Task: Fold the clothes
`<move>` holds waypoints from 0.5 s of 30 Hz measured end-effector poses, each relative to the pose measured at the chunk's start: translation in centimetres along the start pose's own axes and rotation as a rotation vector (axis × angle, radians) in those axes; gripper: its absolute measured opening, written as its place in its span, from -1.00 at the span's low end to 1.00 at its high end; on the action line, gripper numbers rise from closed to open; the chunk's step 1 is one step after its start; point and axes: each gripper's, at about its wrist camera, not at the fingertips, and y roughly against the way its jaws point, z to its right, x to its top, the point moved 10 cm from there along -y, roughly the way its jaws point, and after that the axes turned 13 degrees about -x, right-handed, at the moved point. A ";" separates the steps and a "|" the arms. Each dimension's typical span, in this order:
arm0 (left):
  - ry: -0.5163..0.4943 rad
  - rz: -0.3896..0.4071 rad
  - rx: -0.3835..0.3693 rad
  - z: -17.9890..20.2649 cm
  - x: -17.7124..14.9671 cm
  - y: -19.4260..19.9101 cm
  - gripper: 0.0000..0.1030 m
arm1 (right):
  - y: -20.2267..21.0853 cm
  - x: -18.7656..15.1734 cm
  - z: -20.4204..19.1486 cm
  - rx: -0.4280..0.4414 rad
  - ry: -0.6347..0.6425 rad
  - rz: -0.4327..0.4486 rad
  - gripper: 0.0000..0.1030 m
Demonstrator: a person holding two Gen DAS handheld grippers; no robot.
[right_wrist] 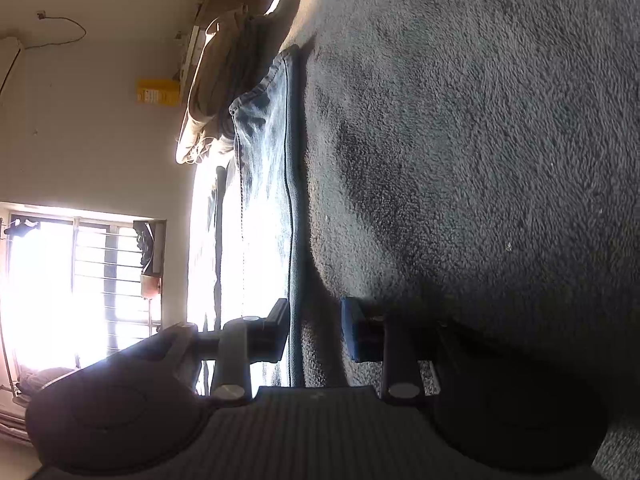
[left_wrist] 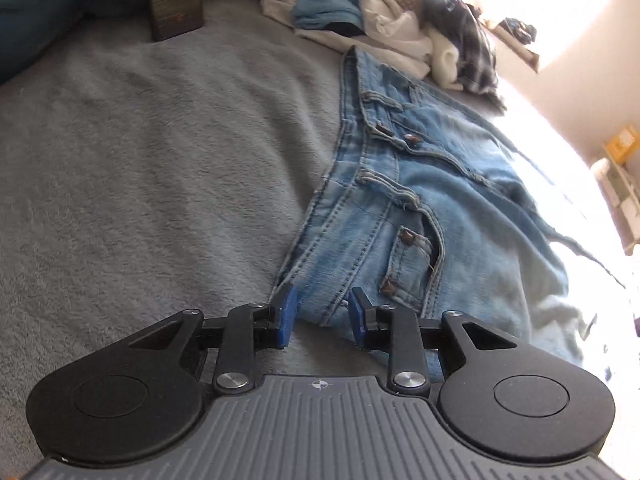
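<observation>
Early in the fold: 1 pair of light-blue jeans (left_wrist: 420,208) spread flat on a grey fleece blanket (left_wrist: 160,180), front up, waistband toward the left of the left wrist view, legs running off right into strong window glare. Not yet doubled over anywhere visible.

Left gripper (left_wrist: 320,316) down at the near waistband corner, set to a narrow gap, blue pads (left_wrist: 289,314) straddling the denim edge. Cloth between the jaws, yet no clear pinch: a strip of denim and blanket showing between the 2 pads, so judged as not clamped.

Right gripper (right_wrist: 314,330) lower along the same garment, its view rolled on its side. Also at a narrow gap, the long side seam of the jeans (right_wrist: 290,216) passing just beside 1 pad, bare blanket filling the rest of the gap. No grip there either.

Step in hand, by judgement: settling both tools on 1 long edge before the first lengthwise fold, leg over leg.

Next move likely calls for closing both jaws on the thick seam, catching both layers, then lifting together and carrying the edge across to the far side evenly.

Beyond the jeans, far side: a loose pile of unfolded clothes (left_wrist: 380,12). In the right wrist view, a folded beige stack (right_wrist: 216,80) past the hem.
</observation>
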 end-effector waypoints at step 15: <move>-0.029 -0.118 -0.164 4.5 -3.3 -1.5 -0.24 | 0.3 -0.2 0.4 0.001 -0.011 0.003 -0.43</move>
